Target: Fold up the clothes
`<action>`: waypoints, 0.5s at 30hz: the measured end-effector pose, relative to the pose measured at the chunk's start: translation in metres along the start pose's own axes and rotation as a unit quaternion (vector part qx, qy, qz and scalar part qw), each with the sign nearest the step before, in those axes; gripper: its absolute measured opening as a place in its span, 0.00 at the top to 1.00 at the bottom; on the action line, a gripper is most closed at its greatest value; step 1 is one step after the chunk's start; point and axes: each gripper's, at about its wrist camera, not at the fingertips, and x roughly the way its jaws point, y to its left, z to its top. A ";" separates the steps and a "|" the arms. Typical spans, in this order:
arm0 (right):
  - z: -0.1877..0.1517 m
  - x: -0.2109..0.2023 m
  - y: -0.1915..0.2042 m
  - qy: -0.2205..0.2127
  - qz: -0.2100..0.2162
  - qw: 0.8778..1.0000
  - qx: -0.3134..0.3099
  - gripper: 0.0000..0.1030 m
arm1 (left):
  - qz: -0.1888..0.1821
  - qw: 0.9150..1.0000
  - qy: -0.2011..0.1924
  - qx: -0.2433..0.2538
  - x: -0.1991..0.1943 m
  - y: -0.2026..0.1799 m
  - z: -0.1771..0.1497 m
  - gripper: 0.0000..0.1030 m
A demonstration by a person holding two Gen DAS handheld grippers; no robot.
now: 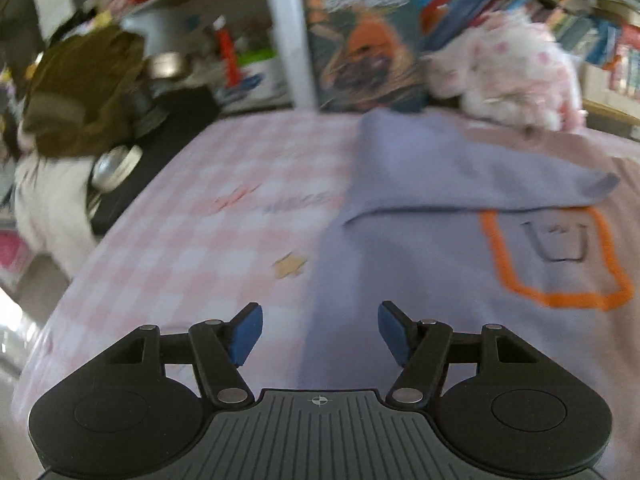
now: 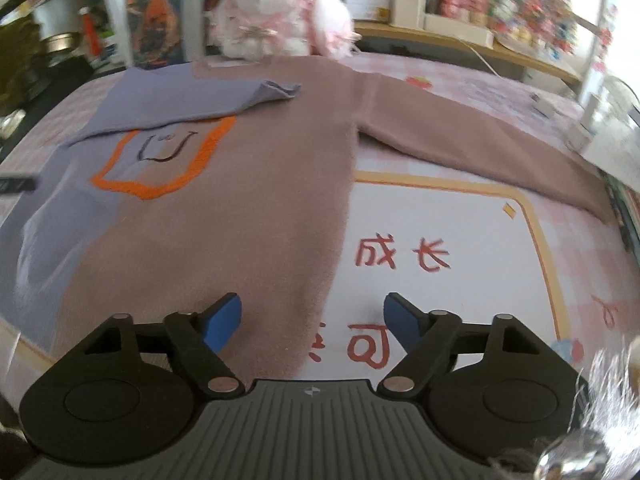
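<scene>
Both pairs of blue fingers stood apart with nothing between them. On the left gripper (image 1: 320, 334) the fingers (image 1: 246, 334) hung over the near left edge of the sweater (image 2: 224, 208), where lilac knit met the pink checked cloth (image 1: 224, 184); this view was blurred. On the right gripper (image 2: 312, 326) the fingers (image 2: 222, 322) straddled the sweater's right hem edge, one pad over the mauve knit, the other over the white mat (image 2: 452, 224) with red characters; whether either touched the fabric could not be told. The sweater lay flat on the table, its lilac sleeve (image 2: 180, 98) folded across the chest above the orange-outlined pocket (image 2: 160, 156), its mauve sleeve (image 2: 480, 144) stretched out to the right. A plush toy (image 2: 276, 8) sat just beyond the collar, in front of crowded shelves (image 2: 500, 4).
</scene>
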 end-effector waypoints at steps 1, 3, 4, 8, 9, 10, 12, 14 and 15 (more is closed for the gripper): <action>0.000 0.000 0.000 0.001 -0.005 1.000 0.010 0.33 | -0.007 1.000 0.005 -0.008 0.003 0.007 -0.002 0.37; 0.000 0.001 0.000 0.003 -0.016 0.999 0.030 0.38 | -0.025 0.999 0.017 -0.020 0.010 0.017 -0.004 0.42; 0.000 0.001 0.001 0.002 -0.021 0.999 0.037 0.44 | -0.034 0.999 0.022 -0.023 0.013 0.020 -0.004 0.46; 0.000 -0.001 0.011 -0.003 -0.026 0.998 0.059 0.70 | -0.094 0.994 0.030 -0.052 0.018 0.029 -0.005 0.81; 0.000 -0.001 0.014 -0.004 -0.026 0.998 0.063 0.77 | -0.108 0.992 0.032 -0.053 0.018 0.030 -0.004 0.90; 0.000 -0.001 0.017 -0.005 -0.030 0.997 0.066 0.79 | -0.120 0.991 0.035 -0.049 0.019 0.029 -0.002 0.92; 0.001 -0.001 0.024 -0.007 -0.041 0.997 0.070 0.85 | -0.135 0.989 0.036 -0.039 0.019 0.027 -0.003 0.95; 0.003 0.000 0.030 -0.008 -0.045 0.996 0.077 0.87 | -0.139 0.989 0.031 -0.047 0.019 0.035 -0.002 0.96; 0.004 0.001 0.033 -0.007 -0.045 0.996 0.079 0.88 | -0.141 0.988 0.028 -0.053 0.018 0.040 -0.001 0.96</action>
